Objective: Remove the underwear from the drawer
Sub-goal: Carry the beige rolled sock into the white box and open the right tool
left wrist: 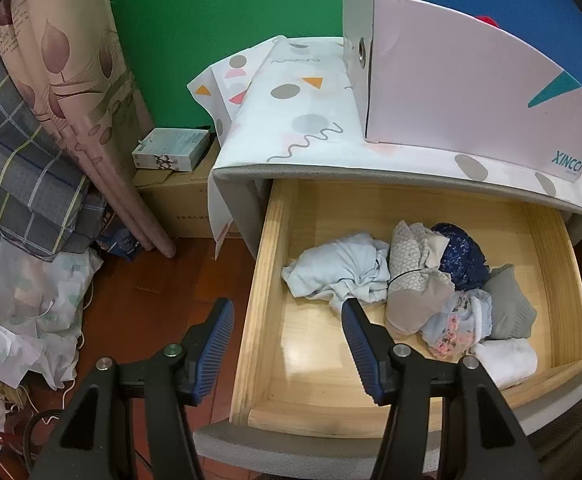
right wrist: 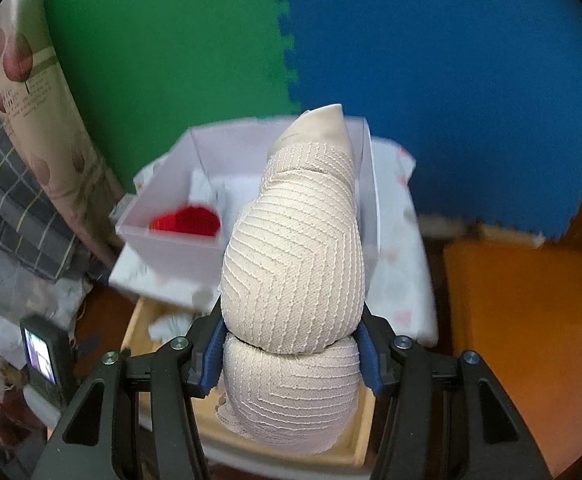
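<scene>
Underwear lifted clear, box waiting beyond it

Underwear is in the right hand-held gripper (right wrist: 293, 360): a cream, chevron-ribbed bundle (right wrist: 291, 264) pinched between the blue pads near its lower third, jaws part-closed on the cloth. Its long axis runs up the frame from the pads, the bulging upper end and a smooth pale tip reaching toward the centre of the right wrist view, a smaller lobe hanging below the grip. Directly behind that tip sits the white box (right wrist: 163, 240), open at the top, on the patterned counter (right wrist: 403, 280); so the box lies up-frame and slightly left of the gripper. Judging from this, the coming move is forward and a little left until the bundle hangs over the opening, and the right hand is plainly the nearer one.

Inside the box a red item (right wrist: 189, 220) lies at lower left, with white cloth behind it. The box's right wall is hidden by the bundle.

At the bottom of the left wrist view, the left hand-held gripper (left wrist: 287, 308) holds nothing, jaws standing moderately apart, straddling the left wall of the open wooden drawer (left wrist: 259, 280). The drawer holds a crumpled pale blue piece (left wrist: 339, 268) at centre and, to its right, a huddle of grey-patterned, dark blue, floral, grey and white pieces. The front-left floor of the drawer is bare.
</scene>
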A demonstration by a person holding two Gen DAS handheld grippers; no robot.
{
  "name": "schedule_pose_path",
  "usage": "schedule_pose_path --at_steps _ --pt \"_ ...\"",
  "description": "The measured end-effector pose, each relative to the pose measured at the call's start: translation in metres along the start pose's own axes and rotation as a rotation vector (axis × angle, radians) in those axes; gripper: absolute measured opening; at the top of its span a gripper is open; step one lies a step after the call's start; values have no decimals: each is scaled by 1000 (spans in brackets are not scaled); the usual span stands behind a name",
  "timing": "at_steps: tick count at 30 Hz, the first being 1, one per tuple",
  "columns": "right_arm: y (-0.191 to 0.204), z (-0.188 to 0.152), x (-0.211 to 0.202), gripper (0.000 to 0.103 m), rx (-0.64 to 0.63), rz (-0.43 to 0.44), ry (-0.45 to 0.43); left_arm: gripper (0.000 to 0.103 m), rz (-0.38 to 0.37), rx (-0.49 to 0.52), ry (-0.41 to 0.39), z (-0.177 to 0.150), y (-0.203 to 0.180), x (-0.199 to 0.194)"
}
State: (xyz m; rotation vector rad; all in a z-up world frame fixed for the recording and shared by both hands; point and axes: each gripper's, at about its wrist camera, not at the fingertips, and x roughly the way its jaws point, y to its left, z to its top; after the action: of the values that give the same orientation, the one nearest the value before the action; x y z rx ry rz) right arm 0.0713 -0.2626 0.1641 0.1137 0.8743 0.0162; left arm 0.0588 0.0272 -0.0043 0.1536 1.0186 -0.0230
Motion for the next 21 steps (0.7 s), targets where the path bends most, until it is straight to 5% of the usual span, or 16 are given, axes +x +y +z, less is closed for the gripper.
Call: schedule_pose_path --at_steps 9,21 --pt "18 69 19 52 -53 -62 -33 58 -9 -7 9 2 1 1" --pt "28 98 101 52 -58 -102 50 58 -24 -10 17 2 2 3"
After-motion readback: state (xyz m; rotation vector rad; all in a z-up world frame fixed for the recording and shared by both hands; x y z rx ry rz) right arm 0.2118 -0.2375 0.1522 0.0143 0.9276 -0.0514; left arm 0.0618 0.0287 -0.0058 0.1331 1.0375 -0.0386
